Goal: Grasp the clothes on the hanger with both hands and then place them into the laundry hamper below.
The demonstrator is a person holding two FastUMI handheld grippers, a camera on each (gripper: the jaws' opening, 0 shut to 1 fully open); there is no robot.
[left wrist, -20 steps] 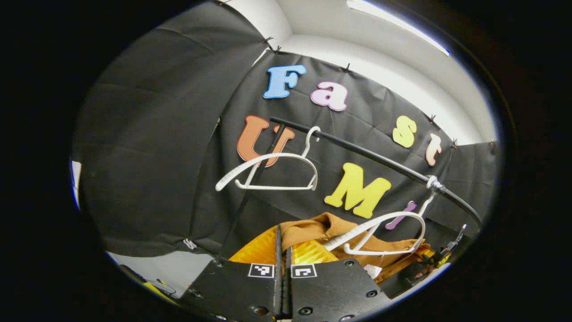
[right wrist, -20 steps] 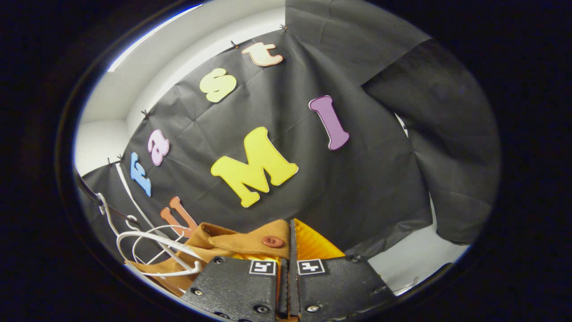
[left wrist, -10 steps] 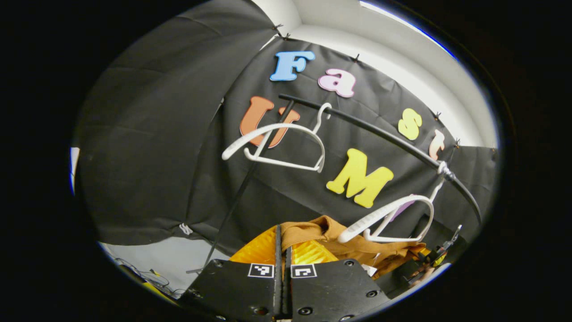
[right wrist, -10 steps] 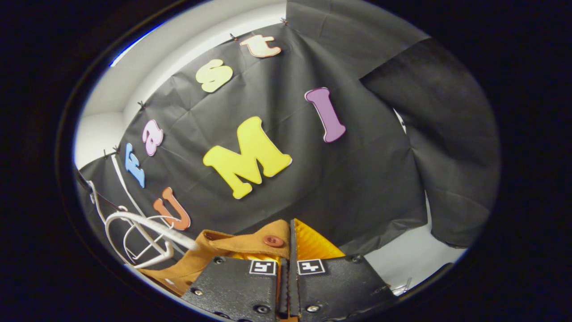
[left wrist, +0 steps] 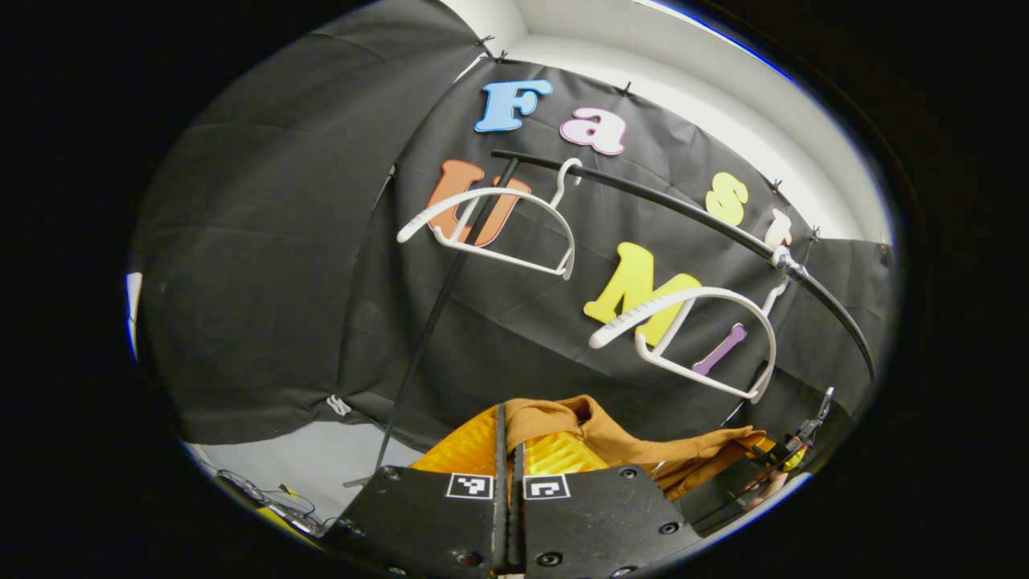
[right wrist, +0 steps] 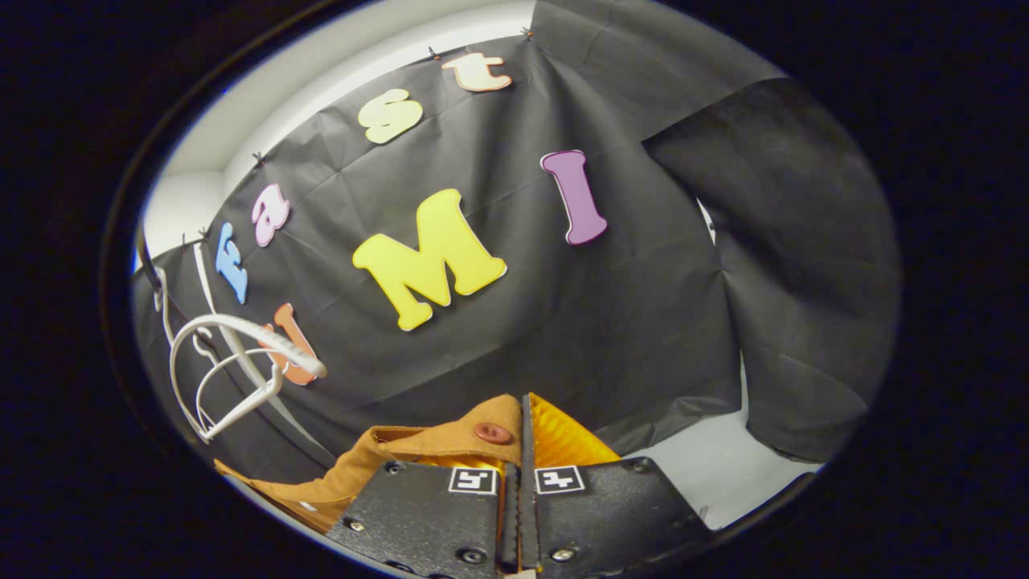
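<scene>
Both hand-held grippers are closed on the brown garment. Seen in the left gripper view, the left hand-held gripper point(left wrist: 507, 418) has its two fingers pressed together with almost no gap, and a fold of the brown garment point(left wrist: 635, 446) is pinched between them; the cloth rises just above the fingertips and runs off to the right, sagging toward the lower right edge, where another gripper point(left wrist: 792, 454) and part of a hand show small and blurred. Above the cloth, a black rail point(left wrist: 683, 221) slants across the booth's wall, and two white hangers hang from it, both bare: the near hanger point(left wrist: 699, 338) sits just above the garment but apart from it, and the far hanger point(left wrist: 498, 225) hangs farther left, by a black upright pole point(left wrist: 434, 322). A pale floor point(left wrist: 313, 466) with some cables shows at the lower left. Seen in the right gripper view, the right hand-held gripper point(right wrist: 521, 418) is likewise closed tight, gripping the garment's edge point(right wrist: 450, 438) beside a red-brown button point(right wrist: 492, 433); the cloth trails down to the left. The white hangers point(right wrist: 233, 370) show at the left edge, clear of the cloth. I cannot see the laundry hamper from these angles.
</scene>
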